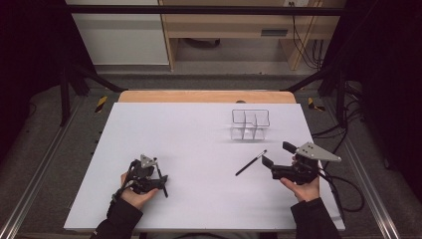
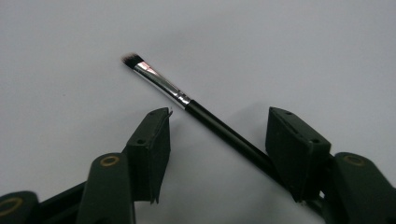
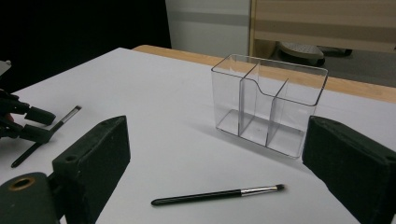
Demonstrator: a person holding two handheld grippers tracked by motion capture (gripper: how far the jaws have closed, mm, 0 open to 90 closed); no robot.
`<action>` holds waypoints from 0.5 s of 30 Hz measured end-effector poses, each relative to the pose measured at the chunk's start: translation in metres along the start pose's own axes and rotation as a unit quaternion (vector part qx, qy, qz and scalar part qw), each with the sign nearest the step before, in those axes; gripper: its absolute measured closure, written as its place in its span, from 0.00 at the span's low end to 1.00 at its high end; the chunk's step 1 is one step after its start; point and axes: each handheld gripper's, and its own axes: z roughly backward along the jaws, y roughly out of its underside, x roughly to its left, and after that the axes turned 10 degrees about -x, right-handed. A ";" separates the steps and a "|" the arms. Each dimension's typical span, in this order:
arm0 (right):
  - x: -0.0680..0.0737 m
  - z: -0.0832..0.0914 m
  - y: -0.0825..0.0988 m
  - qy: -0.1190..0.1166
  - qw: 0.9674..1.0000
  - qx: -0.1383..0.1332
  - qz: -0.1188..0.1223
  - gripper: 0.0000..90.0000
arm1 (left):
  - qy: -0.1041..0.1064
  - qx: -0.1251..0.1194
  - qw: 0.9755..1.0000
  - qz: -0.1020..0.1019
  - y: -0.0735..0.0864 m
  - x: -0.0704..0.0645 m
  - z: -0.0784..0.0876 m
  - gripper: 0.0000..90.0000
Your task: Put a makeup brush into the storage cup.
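While the white table (image 1: 199, 149) is mostly bare, a clear three-slot organizer (image 1: 250, 124) stands toward its far right. Right gripper (image 1: 275, 160) hovers with jaws wide apart near a second brush (image 1: 251, 163). Left gripper (image 2: 217, 140) straddles a black-handled brush (image 2: 205, 119), jaws partly apart, not visibly clamped.
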 end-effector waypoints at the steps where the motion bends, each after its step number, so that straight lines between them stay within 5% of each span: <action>1: 0.000 0.000 0.000 0.000 1.000 0.000 0.000 0.09 | 0.000 0.000 1.000 0.002 0.000 -0.001 0.000 0.48; 15: 0.000 -0.002 0.001 0.000 1.000 0.003 0.000 0.09 | 0.013 0.006 1.000 -0.002 -0.002 0.000 0.003 0.71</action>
